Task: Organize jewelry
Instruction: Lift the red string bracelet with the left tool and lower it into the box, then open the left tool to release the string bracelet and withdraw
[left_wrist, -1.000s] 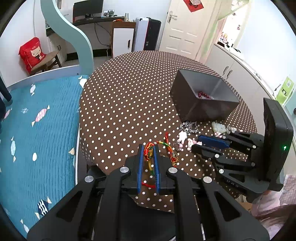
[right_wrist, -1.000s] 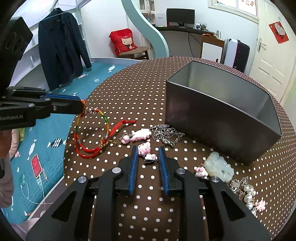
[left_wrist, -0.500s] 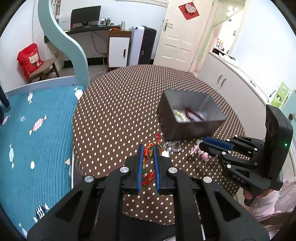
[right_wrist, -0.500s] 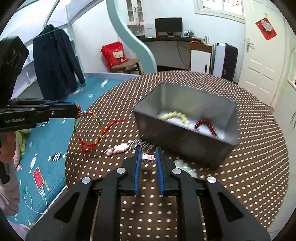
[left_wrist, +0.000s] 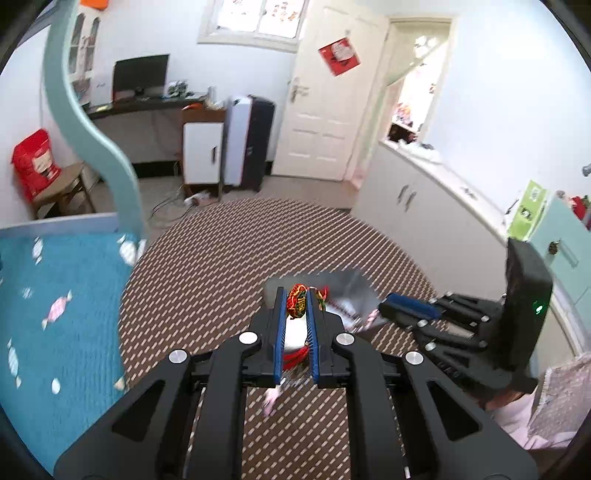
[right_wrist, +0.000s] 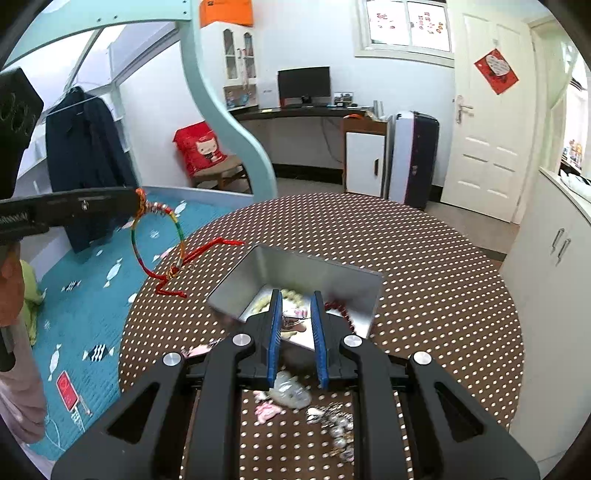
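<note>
Left claw (left_wrist: 296, 302): blue-padded fingers pinched narrow on a knotted braided bracelet (left_wrist: 296, 300) of red, green and yellow thread, raised above the tabletop (left_wrist: 207, 280). Seen from its own camera only as a bunched knot between the pads, red cord trailing down between the fingers. From the right wrist view, far more: same left claw (right_wrist: 135, 201) side-on at frame left, the bracelet (right_wrist: 157, 236) hanging off its tip as an open hoop, red tails dangling below and to the right, clear of the cloth, up and left of the grey metal box (right_wrist: 317, 267).

Right claw (right_wrist: 296, 312): fingers parted by a moderate gap, poised over the open box. A small pink-and-white charm (right_wrist: 293, 317) visible in the gap; gripped or lying in the box beneath, cannot tell. From the left wrist view, right claw (left_wrist: 391, 308) side-on at the right, tip at the box's edge, fingers too overlapped to judge their gap.

Inside the box, right view only: pale bead strand (right_wrist: 291, 295) left of the fingers, dark red bead strand (right_wrist: 341, 310) right of them. Left view: box (left_wrist: 354, 286) blurred, mostly hidden behind the left fingers.

On the brown polka-dot tabletop nearer the right camera: pale green carved pendant (right_wrist: 290, 391), pink charms (right_wrist: 267, 410), blurred silver-and-pearl chain (right_wrist: 336, 424). Beyond the tabletop's left edge, a teal bed (right_wrist: 92, 295) with candy print.
</note>
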